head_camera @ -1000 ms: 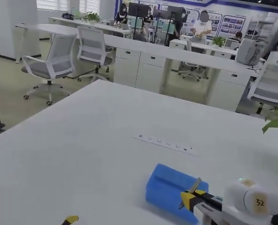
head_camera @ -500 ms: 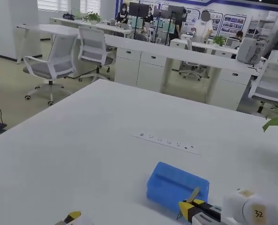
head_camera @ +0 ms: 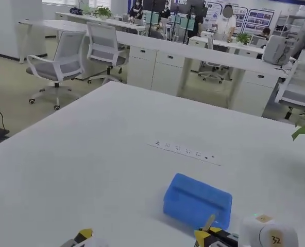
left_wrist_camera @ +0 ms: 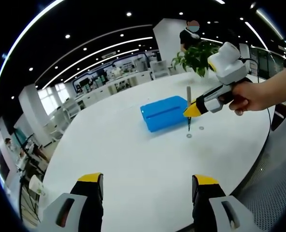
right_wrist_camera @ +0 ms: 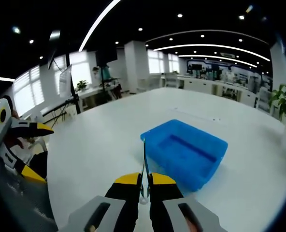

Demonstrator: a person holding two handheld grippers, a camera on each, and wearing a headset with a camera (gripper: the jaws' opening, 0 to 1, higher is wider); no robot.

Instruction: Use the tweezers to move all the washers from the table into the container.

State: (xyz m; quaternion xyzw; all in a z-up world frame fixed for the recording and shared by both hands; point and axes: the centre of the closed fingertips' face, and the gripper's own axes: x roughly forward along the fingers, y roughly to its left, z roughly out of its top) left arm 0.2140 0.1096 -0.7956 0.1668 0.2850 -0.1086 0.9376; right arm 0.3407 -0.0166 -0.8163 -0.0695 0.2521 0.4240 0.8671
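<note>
Our right gripper (left_wrist_camera: 192, 110), clamped on the tweezers (left_wrist_camera: 188, 104), has slid back off the blue container (left_wrist_camera: 164, 112) toward 6 o'clock, tips now over two washers (left_wrist_camera: 189, 136) on the table (left_wrist_camera: 133, 154) at the container's 4 o'clock, while the left gripper (left_wrist_camera: 145, 181) gapes empty, so we reckon pickup's next.

light: you get bright, even light from ceiling strips (right_wrist_camera: 201, 45) at 12 o'clock | shadows: faint, soft on the counter (left_wrist_camera: 133, 159) | edges: both gripper views bow strongly

Office chairs (head_camera: 70, 49) bkgd, plant (head_camera: 304, 131) rt (socket strip (head_camera: 186, 151) nearer).
</note>
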